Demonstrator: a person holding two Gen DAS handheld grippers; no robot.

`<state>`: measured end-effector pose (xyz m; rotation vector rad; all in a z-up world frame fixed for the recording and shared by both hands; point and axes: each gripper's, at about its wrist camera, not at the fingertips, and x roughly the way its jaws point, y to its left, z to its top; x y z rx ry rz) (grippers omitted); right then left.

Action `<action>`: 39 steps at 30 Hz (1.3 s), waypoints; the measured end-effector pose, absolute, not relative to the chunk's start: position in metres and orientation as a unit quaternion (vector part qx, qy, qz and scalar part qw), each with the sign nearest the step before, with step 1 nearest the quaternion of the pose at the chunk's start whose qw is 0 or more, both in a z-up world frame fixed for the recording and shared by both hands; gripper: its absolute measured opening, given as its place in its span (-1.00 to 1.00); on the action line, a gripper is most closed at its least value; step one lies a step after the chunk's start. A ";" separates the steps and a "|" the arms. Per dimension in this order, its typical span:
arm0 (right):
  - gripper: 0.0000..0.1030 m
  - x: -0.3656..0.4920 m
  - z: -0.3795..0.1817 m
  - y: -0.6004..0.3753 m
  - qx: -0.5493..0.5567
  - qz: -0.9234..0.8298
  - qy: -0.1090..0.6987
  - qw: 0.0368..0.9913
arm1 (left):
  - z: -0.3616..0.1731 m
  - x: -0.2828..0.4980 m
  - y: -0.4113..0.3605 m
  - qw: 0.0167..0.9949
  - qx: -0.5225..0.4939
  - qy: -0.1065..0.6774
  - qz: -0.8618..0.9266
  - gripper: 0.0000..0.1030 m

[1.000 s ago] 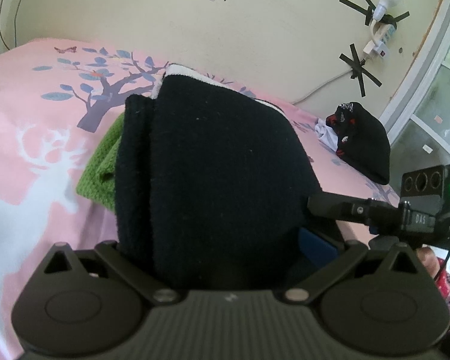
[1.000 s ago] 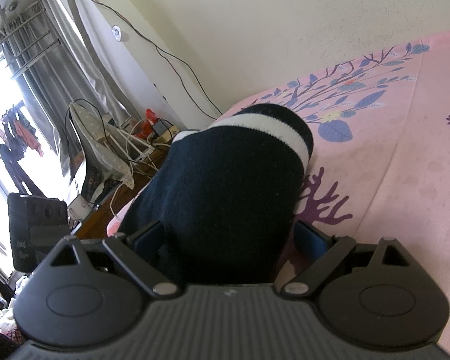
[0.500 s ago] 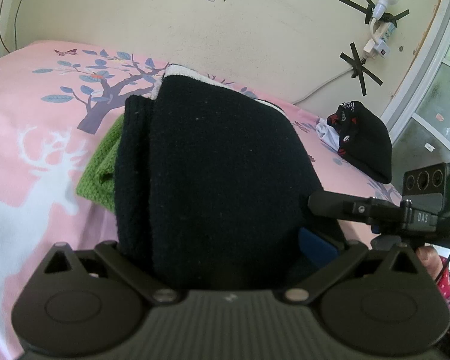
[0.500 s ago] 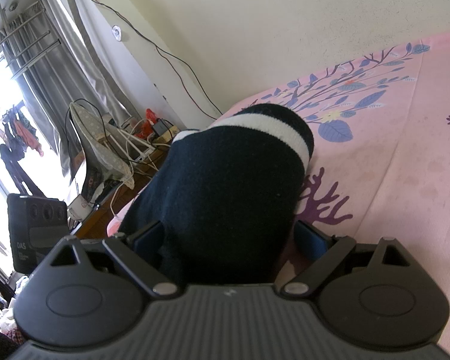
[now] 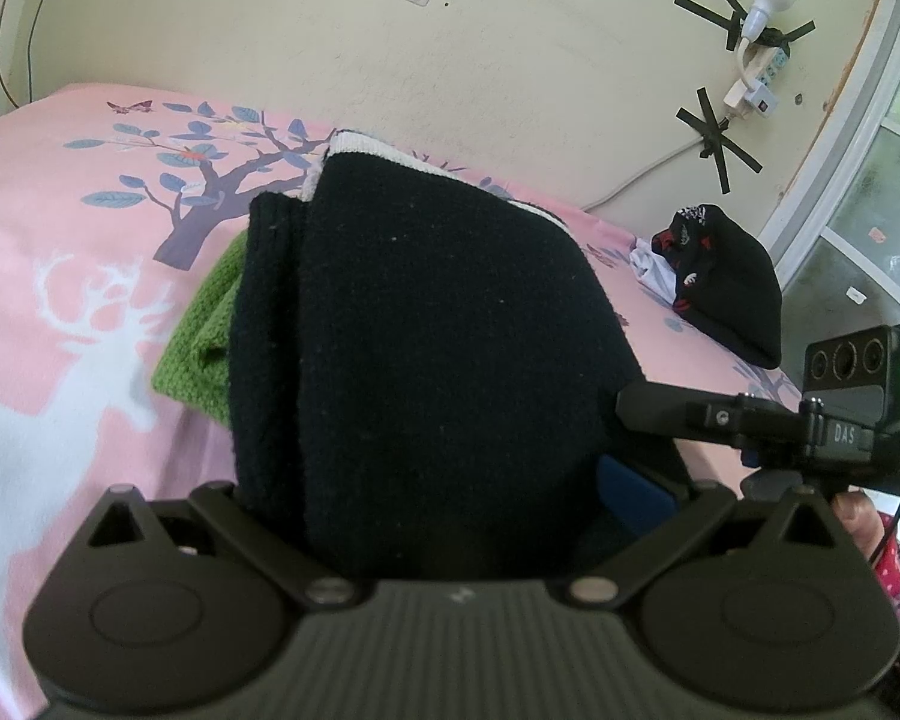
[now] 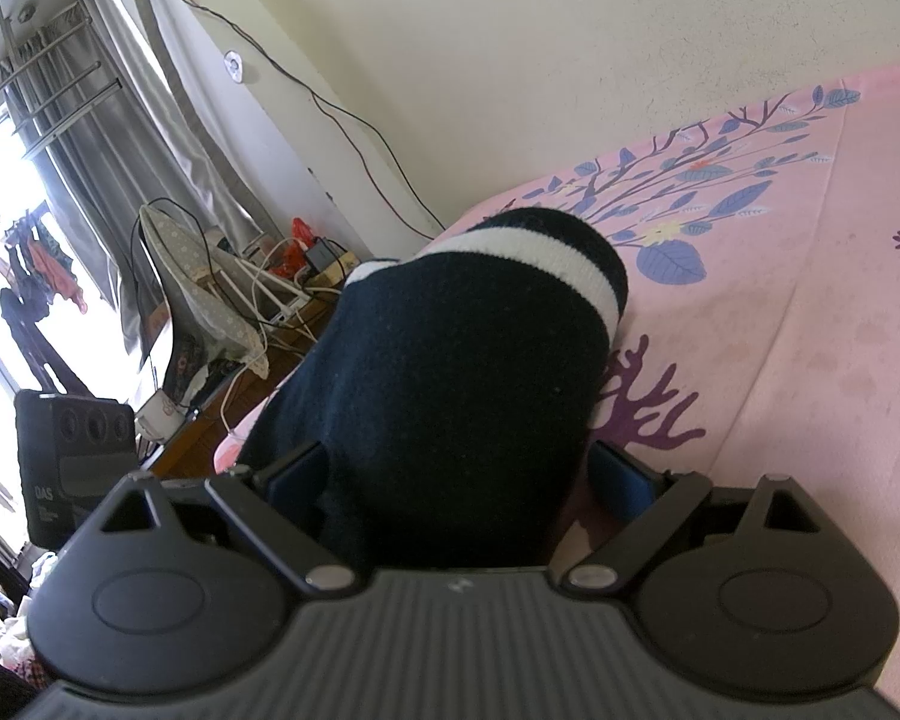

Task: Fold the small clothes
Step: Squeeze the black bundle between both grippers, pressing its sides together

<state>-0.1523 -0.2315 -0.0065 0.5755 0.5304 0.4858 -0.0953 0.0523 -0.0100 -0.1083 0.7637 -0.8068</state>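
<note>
Left gripper (image 5: pixel 450 480) and right gripper (image 6: pixel 459 480) each have a bunch of the black knit garment (image 5: pixel 438 324) filling the gap between the blue pads, so both look clamped on it, though the fingertips are buried in fabric. Garment has a white stripe (image 6: pixel 546 252) at its far end and is bunched over the pink bed sheet (image 5: pixel 48 252), lying against a green knit piece (image 5: pixel 201 324). Another dark clothes pile (image 5: pixel 726 288) sits well apart near the window.
</note>
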 end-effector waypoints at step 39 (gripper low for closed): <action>0.70 -0.152 -0.006 -0.228 0.271 0.231 0.258 0.898 | -0.009 -0.090 0.052 0.858 -0.077 0.360 -0.357 1.00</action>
